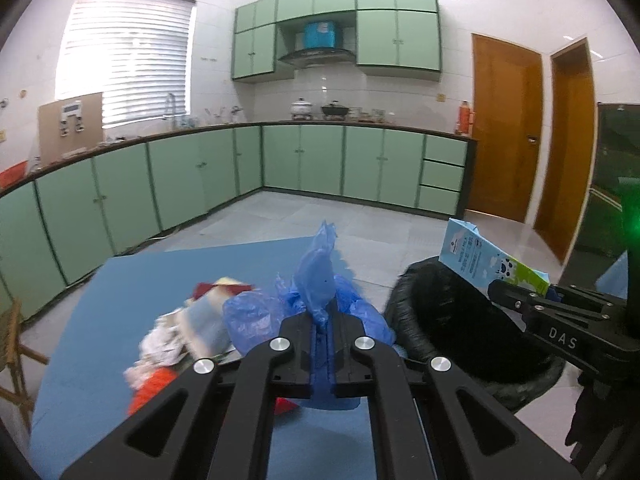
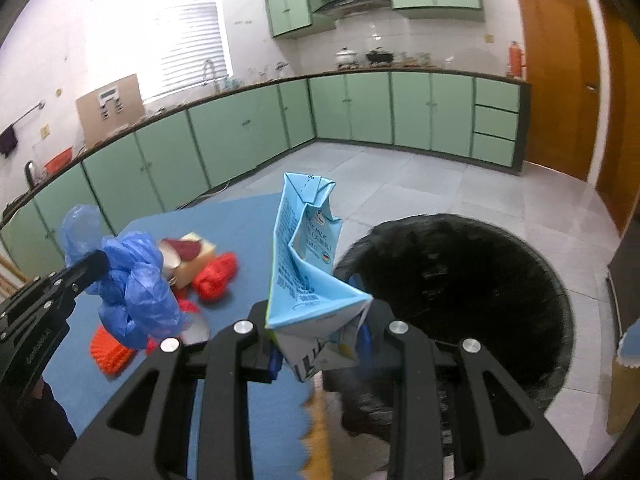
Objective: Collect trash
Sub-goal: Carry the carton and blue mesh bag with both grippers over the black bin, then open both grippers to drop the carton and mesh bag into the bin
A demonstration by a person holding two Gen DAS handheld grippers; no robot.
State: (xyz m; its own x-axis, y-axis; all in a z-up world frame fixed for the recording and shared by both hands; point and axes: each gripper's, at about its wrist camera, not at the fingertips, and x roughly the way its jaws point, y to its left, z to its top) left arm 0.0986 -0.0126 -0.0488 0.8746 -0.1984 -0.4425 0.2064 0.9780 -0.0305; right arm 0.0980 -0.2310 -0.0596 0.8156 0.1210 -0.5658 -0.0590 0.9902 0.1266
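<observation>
My left gripper (image 1: 322, 334) is shut on a crumpled blue plastic bag (image 1: 316, 276), held above the blue table (image 1: 100, 360); the bag also shows in the right wrist view (image 2: 136, 284). My right gripper (image 2: 320, 344) is shut on a crushed light-blue milk carton (image 2: 308, 264), held at the table's right edge beside the black-lined trash bin (image 2: 460, 280). In the left wrist view the carton (image 1: 480, 256) hangs over the bin (image 1: 452, 320). More trash lies on the table: a red mesh piece (image 2: 216, 272), wrappers (image 1: 200, 320) and crumpled paper (image 1: 160, 348).
Green kitchen cabinets (image 1: 320, 160) run along the far walls, with brown doors (image 1: 504, 128) at right. A wooden chair (image 1: 12, 344) stands left of the table. Tiled floor (image 2: 440, 184) lies beyond the bin.
</observation>
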